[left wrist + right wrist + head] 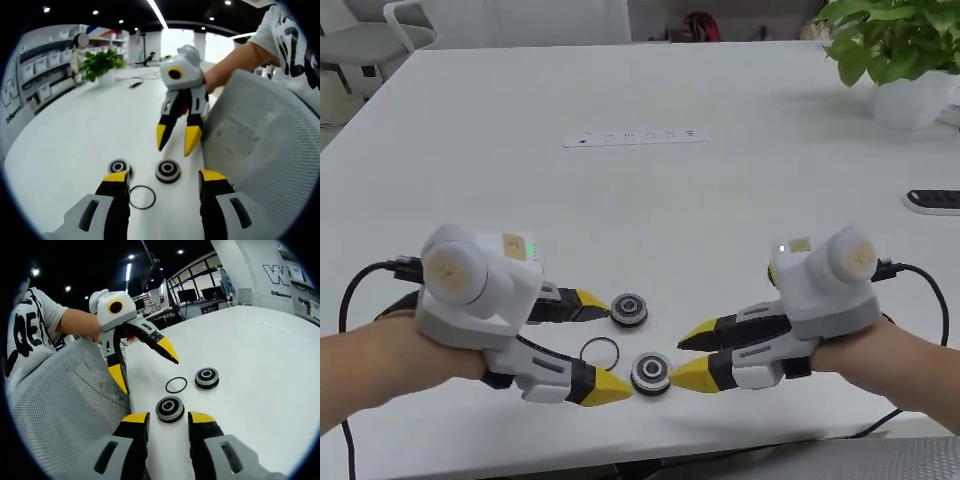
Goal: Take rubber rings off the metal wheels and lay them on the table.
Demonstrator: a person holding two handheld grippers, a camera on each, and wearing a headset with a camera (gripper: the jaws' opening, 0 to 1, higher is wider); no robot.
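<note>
Rubber ring (599,352): thin, black, loose on white table (740,220), near edge; likely soft, light.
Metal wheel (650,372): round, nearest me; I'd pinch its rubber rim.
My left gripper (611,349), right gripper (678,358): both spread.

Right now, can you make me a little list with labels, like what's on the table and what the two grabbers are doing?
Table: white table
Wheels: two, lying flat: near wheel and far wheel
Ring: one loose black rubber ring, flat beside the wheels, touching neither
Left gripper: open wide, one jaw on each side of the ring
Right gripper: open, tips close to the near wheel, holding nothing
Extra: green plant at the far corner
</note>
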